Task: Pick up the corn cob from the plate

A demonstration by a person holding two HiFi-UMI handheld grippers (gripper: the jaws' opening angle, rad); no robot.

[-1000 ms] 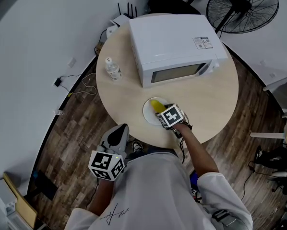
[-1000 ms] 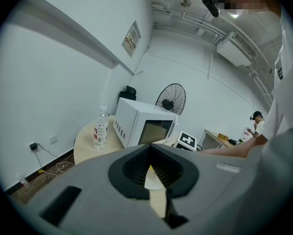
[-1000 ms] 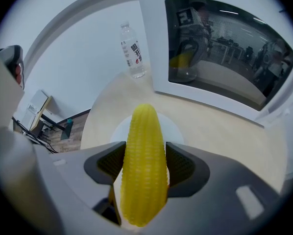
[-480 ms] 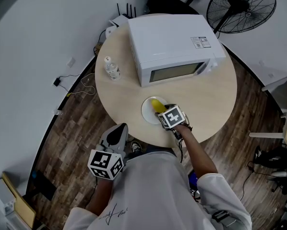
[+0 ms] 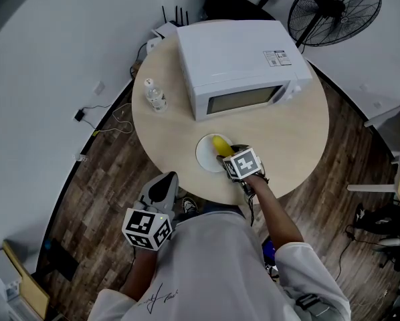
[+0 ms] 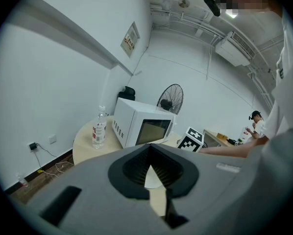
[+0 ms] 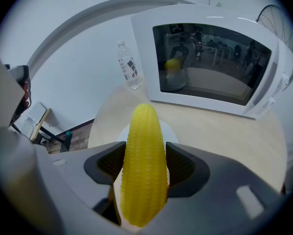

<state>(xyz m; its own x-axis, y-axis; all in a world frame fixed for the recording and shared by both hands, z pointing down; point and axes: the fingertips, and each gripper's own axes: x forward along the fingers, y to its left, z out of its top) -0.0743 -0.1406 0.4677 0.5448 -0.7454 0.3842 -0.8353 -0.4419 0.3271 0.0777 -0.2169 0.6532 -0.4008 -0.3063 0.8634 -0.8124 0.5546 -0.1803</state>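
Note:
A yellow corn cob stands lengthwise between the jaws of my right gripper, which is shut on it just above the white plate. In the head view the corn cob pokes out past my right gripper over the white plate near the table's front edge. My left gripper hangs off the table, low at the left, above the wooden floor. Its jaws are shut with nothing between them.
A white microwave with its door closed stands behind the plate on the round beige table. A water bottle stands at the table's left. A floor fan is beyond the table, cables lie on the floor at left.
The right gripper and the corn have edged slightly away from the table's front edge. The left gripper has stayed put.

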